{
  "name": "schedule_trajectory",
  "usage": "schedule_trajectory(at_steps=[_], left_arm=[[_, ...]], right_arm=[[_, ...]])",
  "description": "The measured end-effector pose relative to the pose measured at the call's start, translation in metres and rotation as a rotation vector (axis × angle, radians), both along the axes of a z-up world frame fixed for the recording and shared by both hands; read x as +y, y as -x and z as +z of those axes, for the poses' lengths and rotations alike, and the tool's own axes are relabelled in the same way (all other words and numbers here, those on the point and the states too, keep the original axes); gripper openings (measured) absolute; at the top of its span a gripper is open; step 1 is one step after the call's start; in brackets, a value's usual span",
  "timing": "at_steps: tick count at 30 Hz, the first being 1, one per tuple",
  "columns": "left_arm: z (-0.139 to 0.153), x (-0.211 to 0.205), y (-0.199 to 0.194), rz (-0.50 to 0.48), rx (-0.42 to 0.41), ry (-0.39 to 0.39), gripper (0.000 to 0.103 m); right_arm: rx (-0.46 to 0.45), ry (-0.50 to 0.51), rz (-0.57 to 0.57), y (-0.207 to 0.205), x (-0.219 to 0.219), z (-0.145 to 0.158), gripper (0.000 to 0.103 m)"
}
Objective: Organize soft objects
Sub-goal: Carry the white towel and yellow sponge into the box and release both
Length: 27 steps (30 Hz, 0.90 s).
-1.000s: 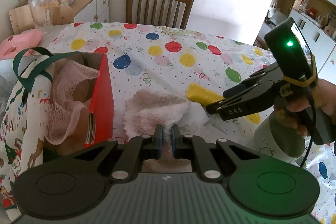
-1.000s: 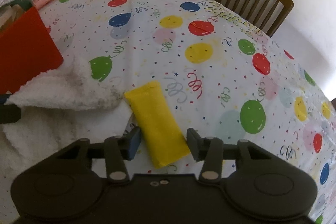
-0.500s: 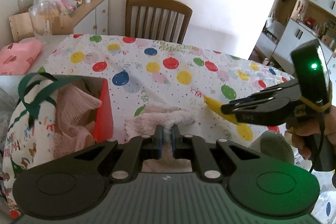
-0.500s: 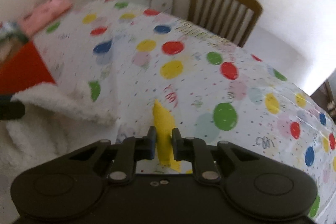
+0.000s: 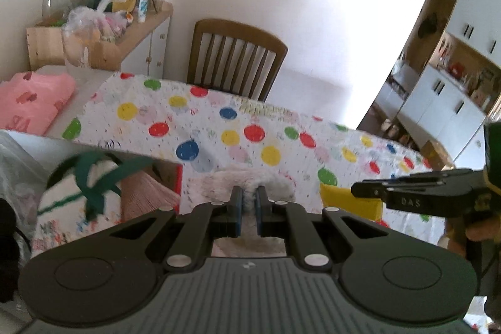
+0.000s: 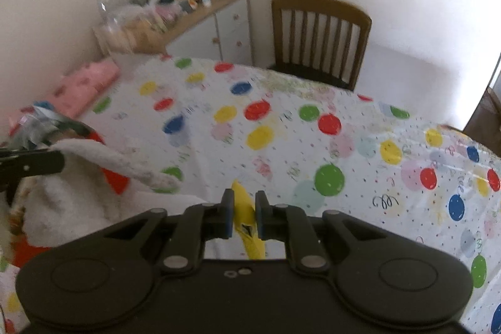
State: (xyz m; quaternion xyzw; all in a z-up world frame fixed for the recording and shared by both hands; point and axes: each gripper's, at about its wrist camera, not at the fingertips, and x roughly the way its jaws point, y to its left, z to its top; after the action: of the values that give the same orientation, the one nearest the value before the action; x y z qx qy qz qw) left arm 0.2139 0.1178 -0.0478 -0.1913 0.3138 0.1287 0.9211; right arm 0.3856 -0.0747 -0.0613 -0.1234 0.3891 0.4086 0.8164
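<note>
My left gripper [image 5: 249, 193] is shut on the edge of a fluffy pale pink towel [image 5: 216, 182], which hangs lifted above the table. In the right wrist view the same towel [image 6: 78, 193] droops from the left gripper [image 6: 59, 161] in front of the red gift bag [image 6: 116, 180]. The right gripper [image 6: 244, 196] is shut on a yellow cloth [image 6: 242, 208], held edge-up between its pads. From the left wrist view the right gripper [image 5: 355, 190] comes in from the right with the yellow cloth [image 5: 347, 202] dangling. The gift bag [image 5: 78, 199] with green handles holds a pink knit piece [image 5: 144, 196].
A balloon-print tablecloth [image 5: 250, 130] covers the table. A wooden chair [image 5: 235, 58] stands at the far edge. A cluttered sideboard [image 5: 141, 30] is at the back left, with a pink bundle [image 5: 31, 102] beside the table. White cabinets [image 5: 454, 102] line the right.
The right gripper closed on the yellow cloth and lifted it off the table. Both grippers rose, and the towel came up with the left one.
</note>
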Motion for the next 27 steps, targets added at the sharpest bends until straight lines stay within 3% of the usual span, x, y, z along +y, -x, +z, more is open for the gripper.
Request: schedule_trajectory(at_steps=[6,14,27], left_arm=[[0.034,0.016,0.024,0.010,-0.055,0.007,0.008],[0.071,0.043,0.069,0.034,-0.090,-0.073,0.008],[0.073,0.097,0.131,0.098,-0.031,-0.218,0.008]], right_arm=[[-0.022,-0.093,0.038,0.036,0.002,0.041,0.013],[-0.007,-0.182,0.107,0.082,0.027,0.073,0.012],[0.018,-0.213,0.218,0.150,0.113,0.081,0.012]])
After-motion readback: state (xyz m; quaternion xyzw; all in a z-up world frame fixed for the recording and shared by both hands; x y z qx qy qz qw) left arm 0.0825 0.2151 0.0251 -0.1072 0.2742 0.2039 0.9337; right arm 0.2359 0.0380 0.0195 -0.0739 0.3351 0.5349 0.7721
